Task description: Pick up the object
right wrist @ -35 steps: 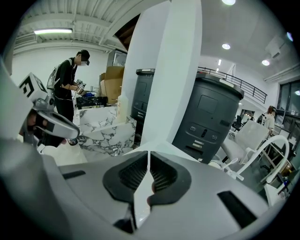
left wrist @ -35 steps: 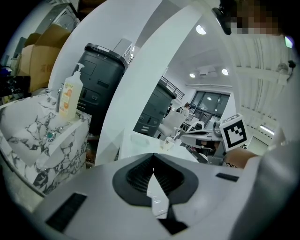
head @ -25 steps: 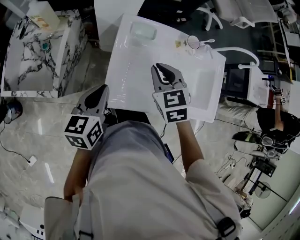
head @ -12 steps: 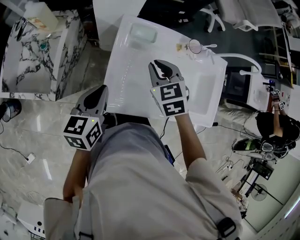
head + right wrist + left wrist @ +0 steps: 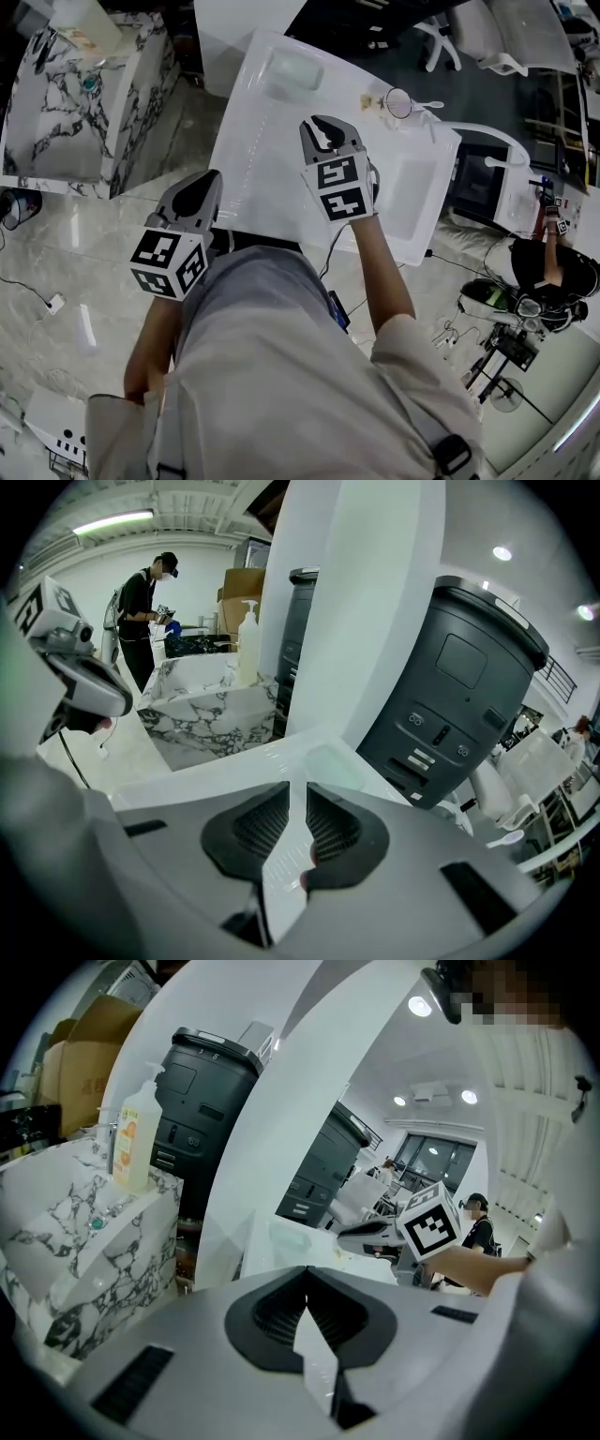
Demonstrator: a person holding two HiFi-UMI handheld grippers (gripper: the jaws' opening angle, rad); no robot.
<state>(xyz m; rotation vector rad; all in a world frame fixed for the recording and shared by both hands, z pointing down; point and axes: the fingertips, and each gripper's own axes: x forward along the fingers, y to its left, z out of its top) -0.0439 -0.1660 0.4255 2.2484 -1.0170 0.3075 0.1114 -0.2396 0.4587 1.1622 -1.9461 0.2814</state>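
A pale green, translucent rectangular box lies flat at the far end of the white table. It also shows ahead of the jaws in the right gripper view. My right gripper hovers over the middle of the table, short of the box and pointing toward it. Its jaws have just been opening. A narrow gap shows between the pads, with nothing in it. My left gripper hangs off the table's near left corner, its tips touching and holding nothing.
A marble-patterned block with a bottle on it stands left of the table. A glass with a spoon and a shallow white tray sit on the table's right side. A dark bin stands beyond the table, and a person stands far off.
My right gripper has moved farther over the table toward the green box and dropped lower. My left gripper has stayed beside the table's corner.
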